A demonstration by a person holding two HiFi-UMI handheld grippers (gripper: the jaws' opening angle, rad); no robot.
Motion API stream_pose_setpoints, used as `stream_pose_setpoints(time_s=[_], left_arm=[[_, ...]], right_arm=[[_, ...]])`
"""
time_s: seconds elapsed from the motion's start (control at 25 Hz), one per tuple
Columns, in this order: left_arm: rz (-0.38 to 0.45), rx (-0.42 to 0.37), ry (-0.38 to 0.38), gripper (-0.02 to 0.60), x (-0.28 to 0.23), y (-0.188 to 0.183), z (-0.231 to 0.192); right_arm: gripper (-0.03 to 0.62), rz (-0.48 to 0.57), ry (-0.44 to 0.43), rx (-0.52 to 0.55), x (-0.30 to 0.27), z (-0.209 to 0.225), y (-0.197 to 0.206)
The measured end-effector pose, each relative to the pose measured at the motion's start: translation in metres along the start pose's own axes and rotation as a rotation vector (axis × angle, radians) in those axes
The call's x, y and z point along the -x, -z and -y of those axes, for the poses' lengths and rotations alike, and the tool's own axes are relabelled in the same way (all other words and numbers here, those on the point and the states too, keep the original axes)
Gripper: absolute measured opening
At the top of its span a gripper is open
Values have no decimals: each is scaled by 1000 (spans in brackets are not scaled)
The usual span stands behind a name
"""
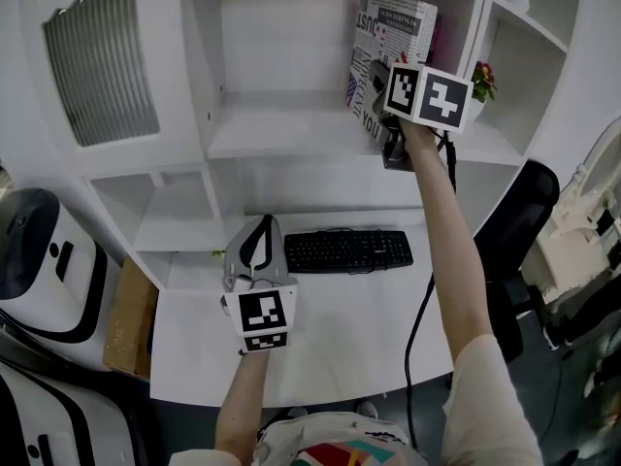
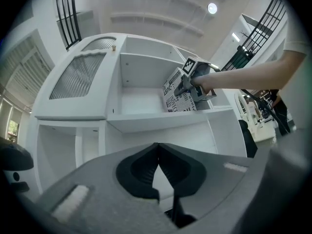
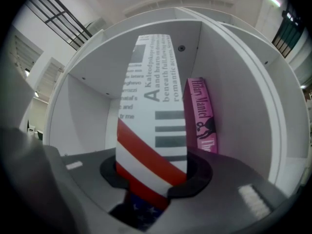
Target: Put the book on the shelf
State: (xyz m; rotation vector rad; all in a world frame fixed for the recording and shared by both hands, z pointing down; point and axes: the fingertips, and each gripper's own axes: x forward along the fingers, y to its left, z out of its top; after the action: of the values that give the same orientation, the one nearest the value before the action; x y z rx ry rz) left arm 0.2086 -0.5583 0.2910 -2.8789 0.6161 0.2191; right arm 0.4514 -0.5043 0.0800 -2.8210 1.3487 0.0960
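A thick book (image 1: 386,42) with black-and-white newsprint lettering and a red, white and blue flag spine (image 3: 153,130) stands upright in the white shelf's (image 1: 291,139) upper compartment. My right gripper (image 1: 383,100) is shut on its spine, its jaws on either side of the book. Just right of it a pink book (image 3: 204,116) stands against the compartment's side wall. My left gripper (image 1: 256,250) hovers over the desk (image 1: 320,328) below, shut with nothing in it. In the left gripper view the book (image 2: 179,95) and the right gripper (image 2: 195,77) show up on the shelf.
A black keyboard (image 1: 347,249) lies at the back of the desk. Small potted plants (image 1: 482,81) sit in the right-hand shelf cubbies. A black chair (image 1: 514,231) stands to the right, a cardboard box (image 1: 131,328) on the left floor.
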Motion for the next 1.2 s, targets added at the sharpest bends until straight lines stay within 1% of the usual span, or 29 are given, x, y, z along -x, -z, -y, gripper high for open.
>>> stream_pose_setpoints(time_s=[0.24,0.4,0.64,0.8,1.04,1.12,1.2], left_arm=[[-36,0,-3,-3,-14,18,-1],[-55,17,-4,-3,-22,28,1],[-88,12,5,-3,-27,42,1],[-102,9,-1,-3,-26,46,0],[-96,-8,-17,-3,-20,38,-4],[-100,-16,-21,-3,-16,38,-7],[-111,-26,-24,-3,-11,40,-10]], right_arm=[[158,0,56,0,-34,5,1],[158,-10,68,10,-53,6,4],[158,-3,80,8,-68,9,4],[159,4,79,0,-68,10,3],[160,14,80,5,-67,9,3],[159,10,62,6,-67,7,3],[165,-9,25,9,-68,3,7]])
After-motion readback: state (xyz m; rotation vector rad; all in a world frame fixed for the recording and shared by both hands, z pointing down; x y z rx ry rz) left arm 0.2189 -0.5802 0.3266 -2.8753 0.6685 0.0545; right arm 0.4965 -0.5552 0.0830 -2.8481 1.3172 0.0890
